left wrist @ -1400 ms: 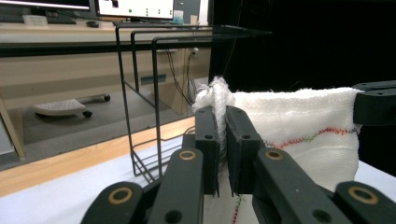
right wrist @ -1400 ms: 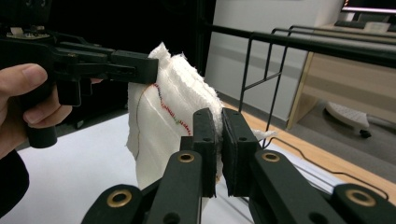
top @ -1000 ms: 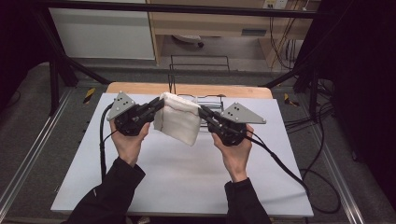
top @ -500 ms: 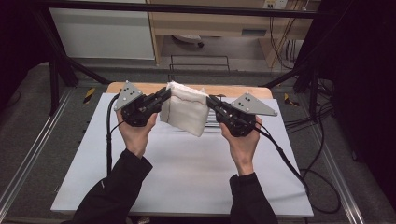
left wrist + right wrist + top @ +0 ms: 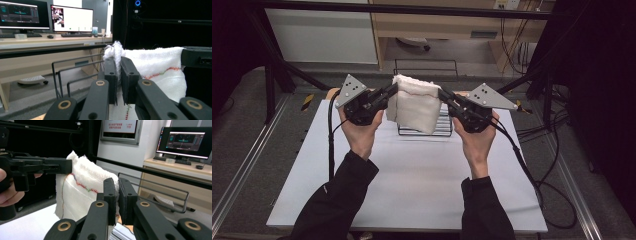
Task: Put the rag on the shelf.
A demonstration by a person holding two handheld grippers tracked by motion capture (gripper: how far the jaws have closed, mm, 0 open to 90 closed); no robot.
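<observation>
High view: left hand-held gripper (image 5: 388,95) and right hand-held gripper (image 5: 444,96) each clamped on a top corner of folded white towel (image 5: 414,104), hung between them above wire rack (image 5: 426,127). Keep corners level, tension even, lower straight over a rack bar.

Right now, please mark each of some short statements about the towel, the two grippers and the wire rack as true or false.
1. The white towel lies flat on the table. False: it hangs in the air between the grippers.
2. The left gripper is clamped on one top corner of the towel. True.
3. The right gripper is open and holds nothing. False: it is shut on the other top corner.
4. A wire rack stands on the table behind the towel. True.
5. The towel has a coloured stitched line. True.
</observation>
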